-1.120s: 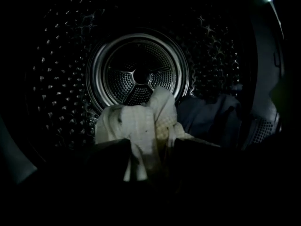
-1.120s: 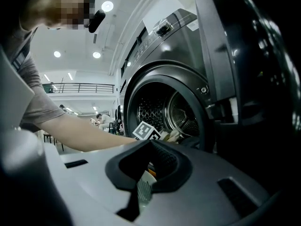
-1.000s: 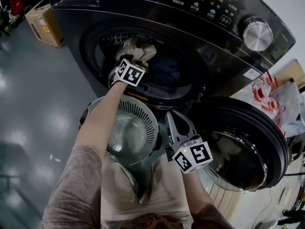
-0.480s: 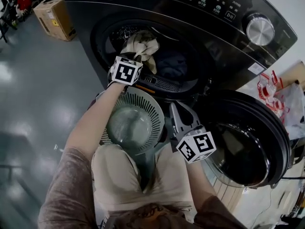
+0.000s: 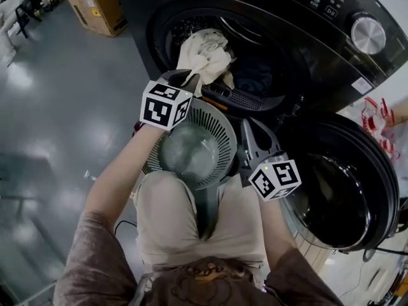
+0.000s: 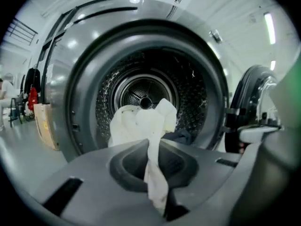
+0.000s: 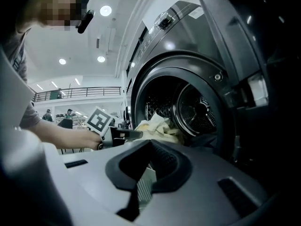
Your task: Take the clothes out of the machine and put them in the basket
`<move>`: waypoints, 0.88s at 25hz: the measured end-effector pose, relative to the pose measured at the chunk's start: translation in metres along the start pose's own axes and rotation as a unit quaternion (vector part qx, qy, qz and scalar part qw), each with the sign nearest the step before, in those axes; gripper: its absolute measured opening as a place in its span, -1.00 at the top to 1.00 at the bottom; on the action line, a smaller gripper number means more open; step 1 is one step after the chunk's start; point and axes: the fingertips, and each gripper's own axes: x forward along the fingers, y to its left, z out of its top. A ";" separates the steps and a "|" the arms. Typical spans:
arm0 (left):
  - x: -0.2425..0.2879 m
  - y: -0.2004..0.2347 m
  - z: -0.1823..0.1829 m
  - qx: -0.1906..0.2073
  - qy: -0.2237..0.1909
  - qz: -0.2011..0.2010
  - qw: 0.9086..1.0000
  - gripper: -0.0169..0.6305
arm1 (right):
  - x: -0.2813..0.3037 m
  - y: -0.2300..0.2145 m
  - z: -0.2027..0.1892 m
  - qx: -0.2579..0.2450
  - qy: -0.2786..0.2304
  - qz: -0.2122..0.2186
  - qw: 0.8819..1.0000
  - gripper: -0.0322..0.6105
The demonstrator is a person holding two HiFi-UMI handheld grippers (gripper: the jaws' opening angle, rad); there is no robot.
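Grey polished floor spreads away on the outer side of the left claw, and the dark washing machine stands straight ahead of it, its round door swung open beyond the right claw. The likeliest slip, as I judge it, is the cream cloth pulling free. Only a thin twisted strip of it runs back into the left claw, while the bulk hangs ahead of the tips at the mouth of the drum. That weight could draw the strip out of the pads, or a fold could catch on the lip of the opening. A dark garment lies just beyond the cloth, deeper in and to the claw's right. It might be dragged along and drop to the floor rather than into the slatted basket, which sits below and just behind the left claw's tips. A trailing end could also fall outside the basket's rim. The left claw's jaws have just been closing and now stand pinched nearly together on the cloth strip. The right claw's jaws look drawn together with nothing gripped; only the basket's slats show past them.
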 end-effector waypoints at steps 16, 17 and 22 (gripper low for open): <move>-0.099 -0.039 -0.026 -0.004 0.018 -0.007 1.000 0.82 | 0.013 0.003 0.001 -0.003 0.002 0.019 1.000 0.91; -0.103 -0.039 -0.027 -0.007 0.019 -0.007 1.000 0.82 | 0.013 0.002 0.000 -0.003 0.003 0.018 1.000 0.91; -0.119 -0.039 -0.034 -0.012 0.027 -0.014 0.999 0.81 | 0.015 0.002 -0.001 -0.005 0.005 0.019 1.000 0.91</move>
